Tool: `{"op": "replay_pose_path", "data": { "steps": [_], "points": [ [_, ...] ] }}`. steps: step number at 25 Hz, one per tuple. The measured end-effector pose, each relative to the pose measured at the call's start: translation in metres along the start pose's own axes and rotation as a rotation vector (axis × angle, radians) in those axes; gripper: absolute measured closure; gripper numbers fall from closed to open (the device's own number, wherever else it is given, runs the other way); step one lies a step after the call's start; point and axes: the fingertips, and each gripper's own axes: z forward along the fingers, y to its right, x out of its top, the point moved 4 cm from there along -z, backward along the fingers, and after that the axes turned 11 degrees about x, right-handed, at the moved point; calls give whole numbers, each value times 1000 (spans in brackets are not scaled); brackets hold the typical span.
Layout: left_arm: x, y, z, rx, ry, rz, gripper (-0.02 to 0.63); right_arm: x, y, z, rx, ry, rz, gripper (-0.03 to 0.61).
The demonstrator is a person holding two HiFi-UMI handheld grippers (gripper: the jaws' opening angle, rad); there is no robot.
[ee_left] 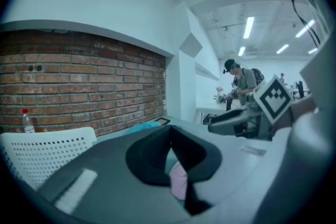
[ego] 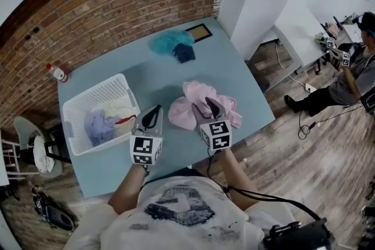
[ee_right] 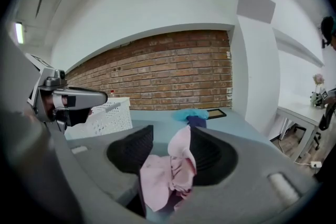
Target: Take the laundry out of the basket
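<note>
Both grippers are raised over the table (ego: 146, 76) with the pink garment (ego: 196, 92) strung between them, which reads as lifting it by two points so that it opens out instead of staying in a heap. The right gripper (ego: 206, 107) is clamped on a thick bunch of that cloth. The left gripper (ego: 155, 110) has its jaws drawn almost together, with a slip of pink caught low in the narrow gap, so it too appears to be pinching the garment.

This garment is already out of the white basket (ego: 105, 91), which sits at the left with a lavender cloth (ego: 99, 126) and a cream cloth (ego: 117, 109) inside, so the task looks partly done. A teal garment (ego: 170, 40) and a dark blue piece (ego: 184, 52) lie together at the far edge, well apart from the basket.

Only the head view shows what remains in the basket; from the left gripper view its perforated wall (ee_left: 47, 149) hides the contents. The right gripper view alone shows how much pink cloth (ee_right: 168, 170) fills that gripper (ee_right: 170, 134), and the left gripper view shows how little cloth (ee_left: 179, 181) the left one has.
</note>
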Motion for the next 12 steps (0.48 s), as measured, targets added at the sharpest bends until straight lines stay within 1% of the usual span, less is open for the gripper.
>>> {"op": "replay_pose_path", "data": {
  "steps": [3, 6, 9, 12],
  "points": [
    [10, -5, -11, -4, 17, 22, 623, 14, -16, 2, 12, 34, 7, 362],
    [19, -16, -22, 2, 36, 23, 623, 30, -35, 3, 35, 65, 7, 364],
    [25, -33, -34, 27, 50, 34, 623, 44, -57, 7, 66, 89, -4, 364],
    [23, -54, -49, 62, 53, 25, 623, 57, -82, 15, 100, 110, -19, 365]
  ]
}}
